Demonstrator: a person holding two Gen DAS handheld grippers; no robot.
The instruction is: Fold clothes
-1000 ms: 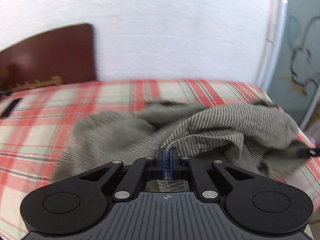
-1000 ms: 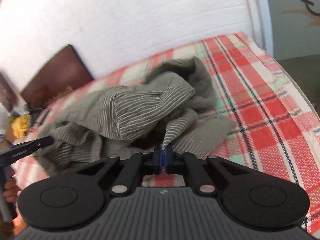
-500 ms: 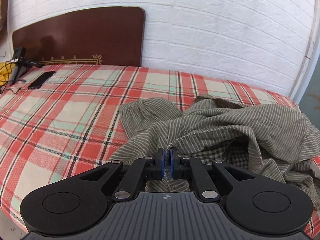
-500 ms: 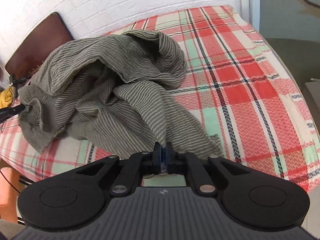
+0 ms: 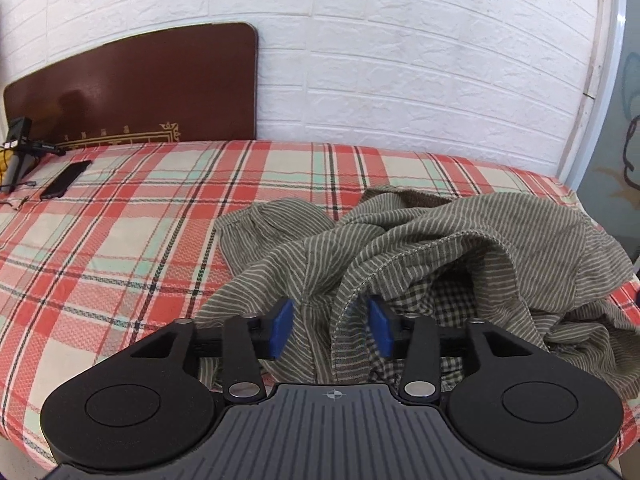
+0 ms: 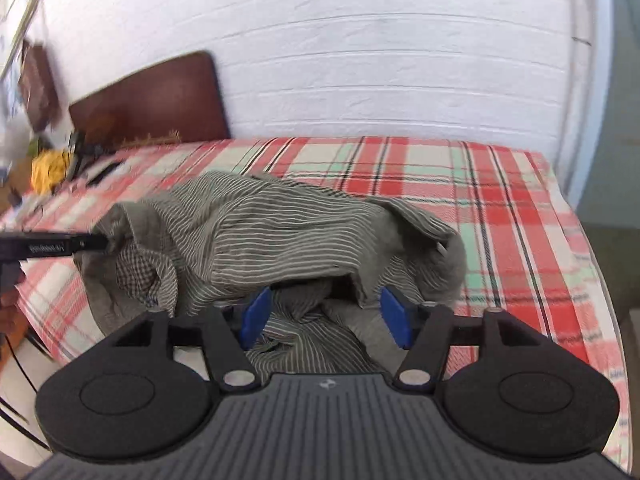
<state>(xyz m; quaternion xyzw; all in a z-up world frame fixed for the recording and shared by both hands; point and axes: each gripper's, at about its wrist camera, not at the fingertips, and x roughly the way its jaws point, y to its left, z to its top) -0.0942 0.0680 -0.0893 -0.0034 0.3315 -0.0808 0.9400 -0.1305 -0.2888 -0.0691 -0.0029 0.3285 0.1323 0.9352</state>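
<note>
Lying in a rumpled heap, the olive white-striped cotton garment (image 5: 448, 248) sits near the front right corner of the red-and-mint plaid bedsheet (image 5: 120, 240), not folded. The left gripper (image 5: 330, 328) and right gripper (image 6: 326, 316) both hover with fingers spread, holding nothing. Judging by this, spreading it flat is needed; open sheet lies leftward, bed edges close by.

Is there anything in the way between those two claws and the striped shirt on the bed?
Nothing visible. The striped shirt lies crumpled right under both the open left gripper and open right gripper, on the plaid bed.
</note>
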